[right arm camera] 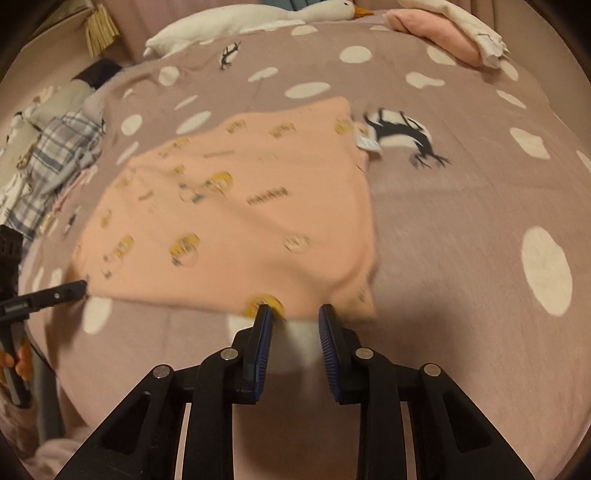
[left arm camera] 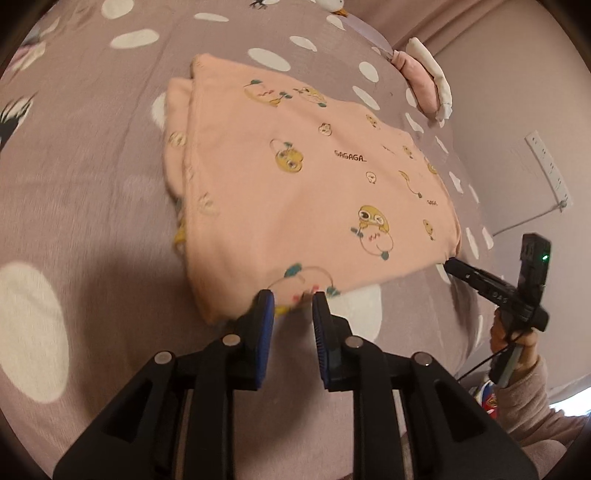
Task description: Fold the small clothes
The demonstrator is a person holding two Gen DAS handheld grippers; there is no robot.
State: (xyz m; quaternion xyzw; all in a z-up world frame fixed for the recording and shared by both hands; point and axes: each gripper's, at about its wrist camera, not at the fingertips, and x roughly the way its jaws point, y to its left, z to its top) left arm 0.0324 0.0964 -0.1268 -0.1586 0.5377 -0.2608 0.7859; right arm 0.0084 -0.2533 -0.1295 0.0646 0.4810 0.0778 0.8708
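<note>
A peach garment (left arm camera: 295, 184) printed with yellow cartoon figures lies folded flat on the bed; it also fills the middle of the right wrist view (right arm camera: 240, 221). My left gripper (left arm camera: 291, 301) stands open at the garment's near edge, with the cloth just beyond its blue pads (left arm camera: 266, 314) and no squeeze on it. My right gripper (right arm camera: 294, 312) is open too, its tips at the near hem over a white dot of the sheet. From the left wrist view the right gripper (left arm camera: 452, 266) touches the garment's near right corner. The left gripper (right arm camera: 79, 287) shows at the left corner.
The bed sheet (left arm camera: 92, 147) is mauve with white dots and penguins. Folded pink and white clothes (right arm camera: 447, 33) lie at the far right. A white goose plush (right arm camera: 258, 14) lies along the back. A plaid garment pile (right arm camera: 55, 158) is at the left. A socket strip (left arm camera: 546, 166) hangs on the wall.
</note>
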